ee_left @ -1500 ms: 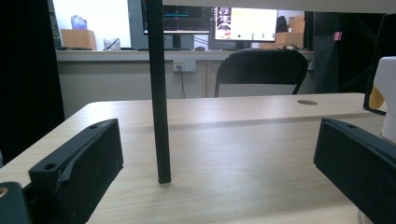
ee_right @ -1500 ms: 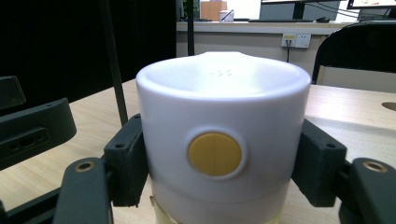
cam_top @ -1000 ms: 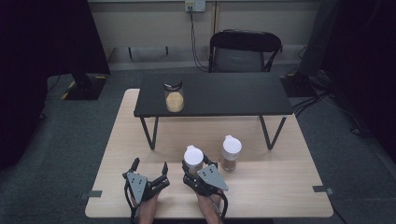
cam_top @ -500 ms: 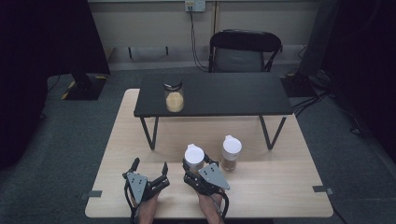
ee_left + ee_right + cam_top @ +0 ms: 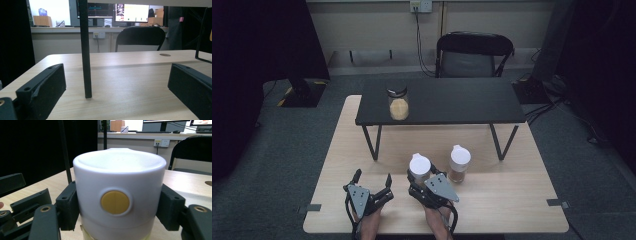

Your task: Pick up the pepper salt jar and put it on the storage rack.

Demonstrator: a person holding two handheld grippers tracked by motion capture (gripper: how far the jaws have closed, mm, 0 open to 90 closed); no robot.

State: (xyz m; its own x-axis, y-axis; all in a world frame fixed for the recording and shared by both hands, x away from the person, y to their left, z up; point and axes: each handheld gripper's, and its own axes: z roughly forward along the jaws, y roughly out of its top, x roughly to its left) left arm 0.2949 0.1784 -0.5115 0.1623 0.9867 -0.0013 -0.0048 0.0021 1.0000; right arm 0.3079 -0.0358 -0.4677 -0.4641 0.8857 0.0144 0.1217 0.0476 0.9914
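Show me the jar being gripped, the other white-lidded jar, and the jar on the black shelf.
Gripped jar (image 5: 117, 180), right gripper view, white lid's side.
Other white-lidded jar (image 5: 460, 155), high view, lid top.
Shelf jar (image 5: 398, 107), high view, glass body.

I have the white-lidded jar (image 5: 119, 195) clamped in my right gripper (image 5: 119, 207), one black finger (image 5: 67, 206) pressed to each side of the lid. A round yellow button (image 5: 115, 202) on the lid faces me. Under the jar lies the wooden tabletop (image 5: 185, 182); behind the jar's right side stands a black chair (image 5: 195, 151).
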